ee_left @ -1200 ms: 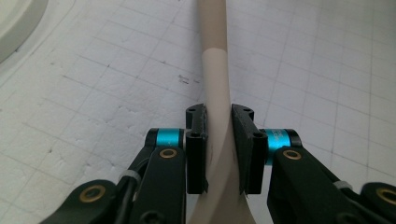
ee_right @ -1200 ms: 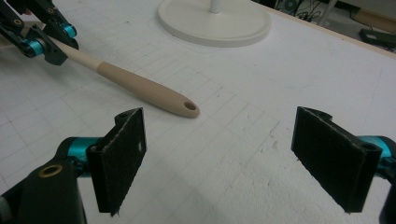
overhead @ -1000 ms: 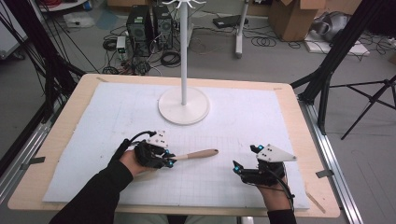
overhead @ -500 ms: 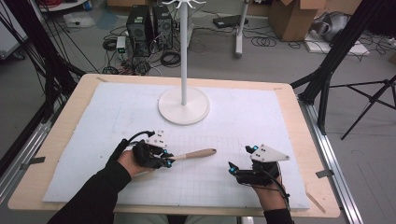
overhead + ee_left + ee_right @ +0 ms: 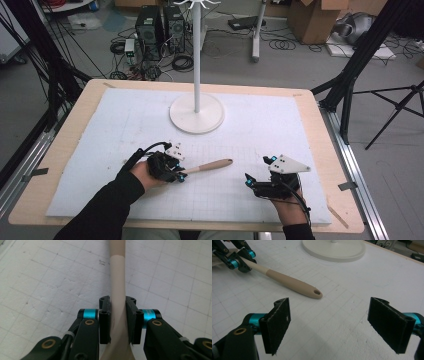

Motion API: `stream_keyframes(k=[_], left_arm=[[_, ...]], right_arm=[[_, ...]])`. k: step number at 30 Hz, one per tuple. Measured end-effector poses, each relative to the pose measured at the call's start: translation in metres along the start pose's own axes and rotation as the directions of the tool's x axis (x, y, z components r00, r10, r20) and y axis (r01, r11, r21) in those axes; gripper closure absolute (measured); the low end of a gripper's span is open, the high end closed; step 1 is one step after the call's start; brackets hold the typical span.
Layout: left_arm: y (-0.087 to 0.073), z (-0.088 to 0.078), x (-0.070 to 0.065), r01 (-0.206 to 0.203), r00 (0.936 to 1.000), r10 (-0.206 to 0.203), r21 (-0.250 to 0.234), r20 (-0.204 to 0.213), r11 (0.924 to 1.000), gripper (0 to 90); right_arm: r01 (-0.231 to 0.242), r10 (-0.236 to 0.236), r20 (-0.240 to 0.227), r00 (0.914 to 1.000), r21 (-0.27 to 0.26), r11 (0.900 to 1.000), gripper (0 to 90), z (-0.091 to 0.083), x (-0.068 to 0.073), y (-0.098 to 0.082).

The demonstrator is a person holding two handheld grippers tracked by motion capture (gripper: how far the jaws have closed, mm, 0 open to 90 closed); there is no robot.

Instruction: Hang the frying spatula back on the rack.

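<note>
The wooden utensil (image 5: 207, 166) is pinched at its pale end by the left tongs (image 5: 181, 172), near the surface's front edge; its handle (holed tip) points toward the right tongs (image 5: 248, 181), which are spread and empty.

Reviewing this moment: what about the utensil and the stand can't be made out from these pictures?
- Utensil: its working end sits under the left hand-held gripper in the high view, and the bottom edge of the left gripper view cuts it off, so its type stays unknown.
- Stand: the top edge crops its hooks in the high view; in the right gripper view, the pole.
</note>
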State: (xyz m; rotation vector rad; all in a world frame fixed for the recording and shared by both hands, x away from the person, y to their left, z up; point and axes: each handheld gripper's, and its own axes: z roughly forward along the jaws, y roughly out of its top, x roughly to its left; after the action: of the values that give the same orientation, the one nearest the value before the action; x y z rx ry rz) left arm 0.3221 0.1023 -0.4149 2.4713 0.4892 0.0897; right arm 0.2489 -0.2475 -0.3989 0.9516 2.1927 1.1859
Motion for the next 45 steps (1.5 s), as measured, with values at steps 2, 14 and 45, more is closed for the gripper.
stream_keyframes(k=[2,14,45], left_arm=[[0.002,0.0,0.0,0.018,0.9998,-0.018,-0.013,-0.011,0.9998,62.9],[0.014,0.009,0.001,0.036,0.9994,-0.036,-0.001,-0.002,0.9994,62.6],[0.007,-0.05,-0.002,0.035,0.9989,-0.043,-0.282,-0.02,0.9587,77.7]], right_arm=[[0.001,-0.001,0.0,1.0,0.0,1.0,17.4,0.0,0.0,0.0],[0.002,-0.002,-0.002,1.0,0.002,1.0,17.4,0.001,-0.001,-0.001],[-0.009,0.009,-0.008,0.9999,-0.011,1.0,17.4,0.0,0.0,0.0]])
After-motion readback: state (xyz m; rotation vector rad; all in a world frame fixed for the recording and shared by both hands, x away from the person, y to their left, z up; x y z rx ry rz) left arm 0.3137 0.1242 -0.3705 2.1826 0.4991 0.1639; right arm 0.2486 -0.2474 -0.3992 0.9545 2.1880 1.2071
